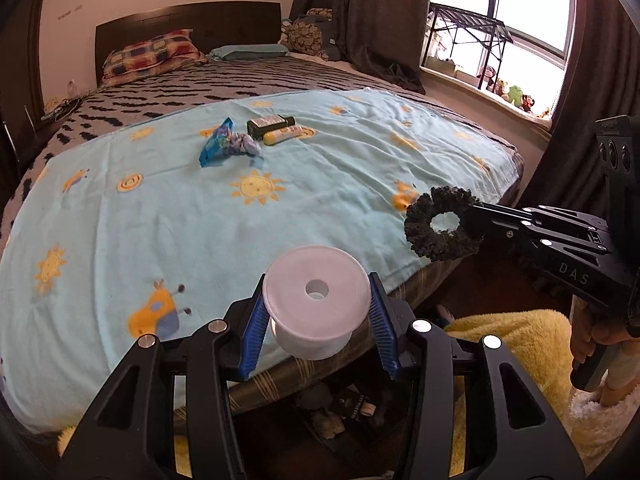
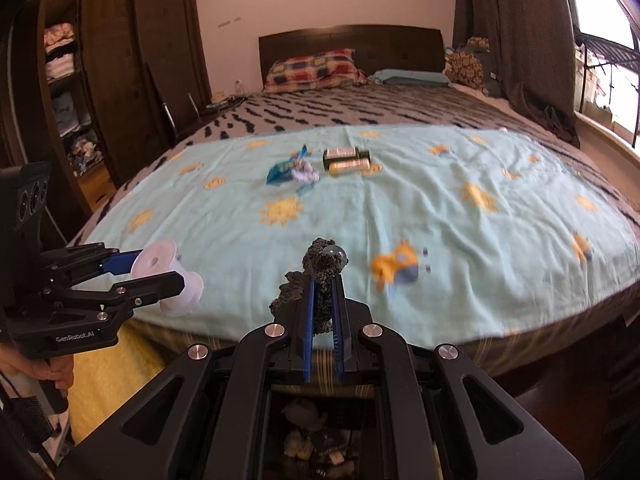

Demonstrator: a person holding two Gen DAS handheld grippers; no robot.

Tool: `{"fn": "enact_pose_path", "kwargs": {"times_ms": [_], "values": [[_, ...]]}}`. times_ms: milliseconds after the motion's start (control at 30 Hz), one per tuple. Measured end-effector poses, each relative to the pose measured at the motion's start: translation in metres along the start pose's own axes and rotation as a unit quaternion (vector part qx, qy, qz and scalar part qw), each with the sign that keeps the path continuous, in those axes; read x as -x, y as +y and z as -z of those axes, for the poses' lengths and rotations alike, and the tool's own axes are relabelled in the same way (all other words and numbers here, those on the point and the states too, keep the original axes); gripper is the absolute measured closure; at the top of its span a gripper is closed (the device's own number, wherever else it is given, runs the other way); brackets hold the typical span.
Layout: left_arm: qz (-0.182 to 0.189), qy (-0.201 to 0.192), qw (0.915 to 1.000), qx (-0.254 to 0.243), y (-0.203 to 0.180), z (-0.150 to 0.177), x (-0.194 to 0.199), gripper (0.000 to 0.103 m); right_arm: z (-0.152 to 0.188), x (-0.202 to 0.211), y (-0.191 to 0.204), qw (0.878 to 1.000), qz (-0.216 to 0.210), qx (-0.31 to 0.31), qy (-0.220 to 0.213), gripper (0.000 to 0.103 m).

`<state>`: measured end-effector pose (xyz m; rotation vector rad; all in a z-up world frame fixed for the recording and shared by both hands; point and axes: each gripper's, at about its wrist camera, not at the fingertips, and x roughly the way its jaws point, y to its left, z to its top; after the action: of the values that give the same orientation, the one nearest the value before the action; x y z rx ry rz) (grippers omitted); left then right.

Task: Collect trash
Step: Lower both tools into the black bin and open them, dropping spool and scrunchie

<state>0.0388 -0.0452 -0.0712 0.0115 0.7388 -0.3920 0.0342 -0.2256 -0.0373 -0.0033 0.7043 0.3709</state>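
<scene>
left gripper point(image 1: 316, 312) grips spool point(image 1: 316, 296); right gripper point(image 2: 323, 320) grips scrunchie point(image 2: 320, 276)

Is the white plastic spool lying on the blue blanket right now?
No, the white plastic spool is clamped in the left tool, held above the light blue sun-patterned blanket.

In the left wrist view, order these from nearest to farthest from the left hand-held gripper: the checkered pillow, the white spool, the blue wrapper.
1. White spool: clamped between the fingers of the left hand-held gripper.
2. Blue wrapper: mid-bed on the light blue sheet, beside the two bottles.
3. Checkered pillow: far end, against the headboard.
</scene>
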Motion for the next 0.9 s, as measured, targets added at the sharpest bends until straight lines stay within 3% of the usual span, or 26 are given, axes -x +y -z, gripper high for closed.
{"fn": "enact_pose_path", "kwargs": {"times_ms": [433,900], "values": [[0.037,0.105,0.9937,0.015,-0.016,0.103,-0.054,0.058,0.115,-0.039,-0.008,0.991,-0.002,-0.067,0.119,0.093],[0.057,0.186,0.9804,0.035,-0.015,0.158,-0.128,0.059,0.168,-0.097,-0.019,0.978,-0.002,-0.109,0.180,0.093]]}}
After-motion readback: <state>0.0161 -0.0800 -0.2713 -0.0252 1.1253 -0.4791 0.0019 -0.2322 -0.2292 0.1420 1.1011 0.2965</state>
